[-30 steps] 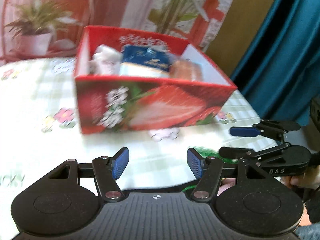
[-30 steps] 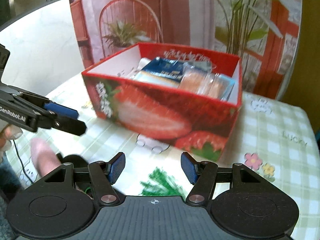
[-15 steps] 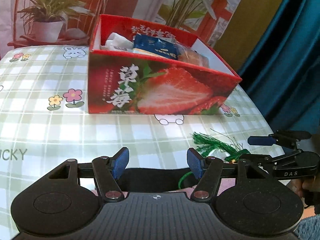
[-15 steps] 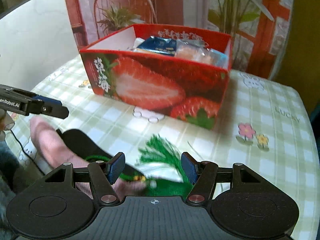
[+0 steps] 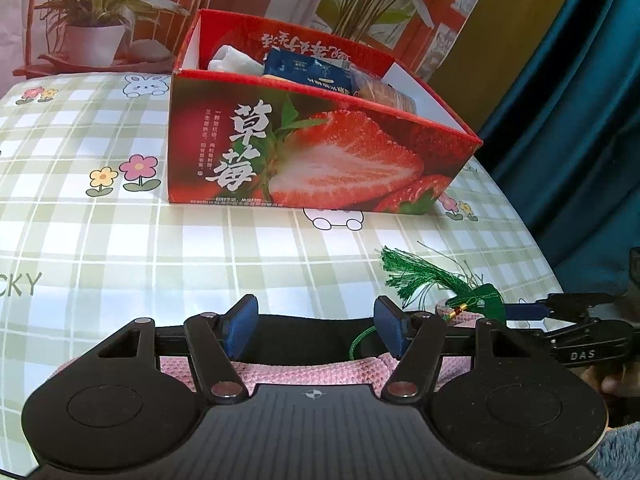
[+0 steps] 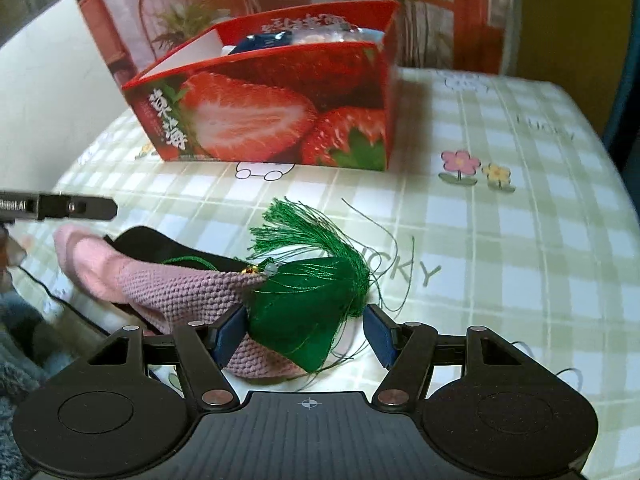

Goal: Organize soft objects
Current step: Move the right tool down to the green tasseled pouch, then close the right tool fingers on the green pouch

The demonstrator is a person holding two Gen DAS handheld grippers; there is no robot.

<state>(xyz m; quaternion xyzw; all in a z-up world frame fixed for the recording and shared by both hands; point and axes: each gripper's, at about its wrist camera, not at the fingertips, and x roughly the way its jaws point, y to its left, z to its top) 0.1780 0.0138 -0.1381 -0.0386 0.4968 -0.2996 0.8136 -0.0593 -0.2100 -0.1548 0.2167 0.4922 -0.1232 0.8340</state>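
A pink knitted slipper point(image 6: 176, 284) with a black lining lies at the table's near edge. A green tasselled pouch point(image 6: 304, 312) rests on its toe end. My right gripper point(image 6: 305, 336) is open and straddles the pouch and the slipper's toe; its pads do not visibly press on either. My left gripper point(image 5: 315, 330) is open over the slipper's black opening point(image 5: 312, 340), with pink knit point(image 5: 300, 374) just below its fingers. The green tassel point(image 5: 424, 276) lies to its right, beside the right gripper point(image 5: 560, 316). One left finger point(image 6: 72, 208) shows in the right wrist view.
A red strawberry-printed box point(image 5: 320, 152) stands further back on the checked tablecloth point(image 5: 120, 248), holding a blue packet point(image 5: 308, 70), a white item and wrapped snacks. The box point(image 6: 260, 120) shows in the right wrist view too. A teal curtain point(image 5: 580, 120) hangs on the right.
Both grippers drew back and sank from the box toward the near table edge. The slipper and green pouch came into view, and the pouch now sits between the right fingers.
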